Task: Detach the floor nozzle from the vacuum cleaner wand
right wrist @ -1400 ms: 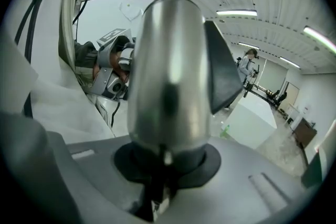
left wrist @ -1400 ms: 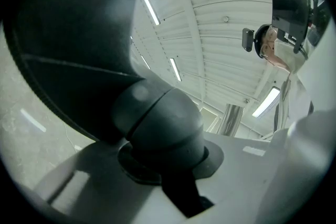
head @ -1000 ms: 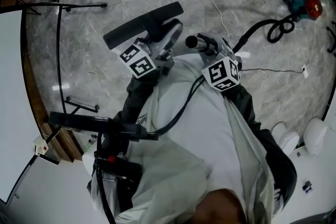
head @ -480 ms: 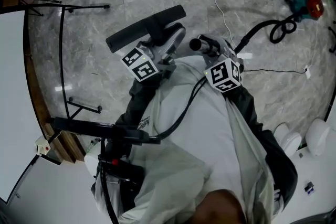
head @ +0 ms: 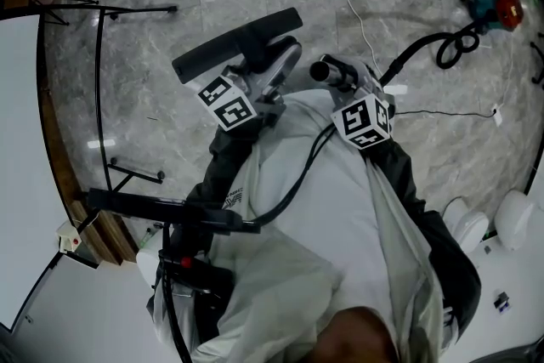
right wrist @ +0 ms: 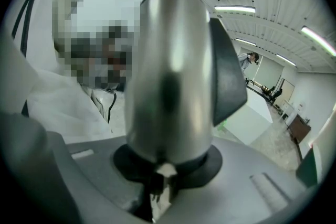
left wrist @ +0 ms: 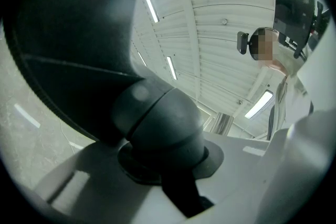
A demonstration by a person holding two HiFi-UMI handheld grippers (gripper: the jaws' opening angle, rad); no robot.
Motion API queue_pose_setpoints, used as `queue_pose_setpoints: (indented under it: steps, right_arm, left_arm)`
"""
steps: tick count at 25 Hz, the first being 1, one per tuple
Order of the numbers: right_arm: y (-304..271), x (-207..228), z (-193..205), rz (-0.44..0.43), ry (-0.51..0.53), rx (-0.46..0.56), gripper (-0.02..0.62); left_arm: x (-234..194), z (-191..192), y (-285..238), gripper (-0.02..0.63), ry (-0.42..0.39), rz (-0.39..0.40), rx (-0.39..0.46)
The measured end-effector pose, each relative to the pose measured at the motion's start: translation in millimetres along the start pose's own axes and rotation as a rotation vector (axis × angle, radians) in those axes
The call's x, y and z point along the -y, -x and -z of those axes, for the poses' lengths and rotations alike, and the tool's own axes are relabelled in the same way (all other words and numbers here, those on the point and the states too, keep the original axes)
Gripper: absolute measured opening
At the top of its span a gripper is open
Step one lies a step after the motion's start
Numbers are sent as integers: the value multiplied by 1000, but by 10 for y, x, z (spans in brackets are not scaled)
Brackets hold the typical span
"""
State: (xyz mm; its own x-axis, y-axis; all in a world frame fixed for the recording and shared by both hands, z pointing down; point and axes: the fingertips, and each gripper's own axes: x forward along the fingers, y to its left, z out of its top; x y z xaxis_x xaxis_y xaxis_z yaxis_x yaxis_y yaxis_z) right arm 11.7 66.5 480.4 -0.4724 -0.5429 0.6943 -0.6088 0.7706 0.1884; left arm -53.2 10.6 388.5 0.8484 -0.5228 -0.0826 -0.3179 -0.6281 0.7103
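Head view: pinches floor nozzle [head: 234,47] between left gripper [head: 270,74] jaws, wand [head: 325,70] between right gripper [head: 350,81] jaws, apparently already parted, leaving only set-down.

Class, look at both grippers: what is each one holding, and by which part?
The left gripper grips the floor nozzle by its rounded neck. The right gripper grips the wand on its shiny metal tube.

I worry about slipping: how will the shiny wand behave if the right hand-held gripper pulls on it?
The wand looks like a smooth polished metal tube, so it is probably stiff but may slide in the right hand-held gripper. The black hose behind it looks bendy and will likely drag.
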Motion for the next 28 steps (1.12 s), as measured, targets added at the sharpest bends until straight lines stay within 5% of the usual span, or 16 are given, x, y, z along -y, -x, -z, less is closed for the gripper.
queue_pose_setpoints:
  steps: [28]
  right_arm:
    - [40, 16, 35, 1, -8, -8, 67]
  left_arm:
    - [6, 55, -61, 77, 27, 7, -16]
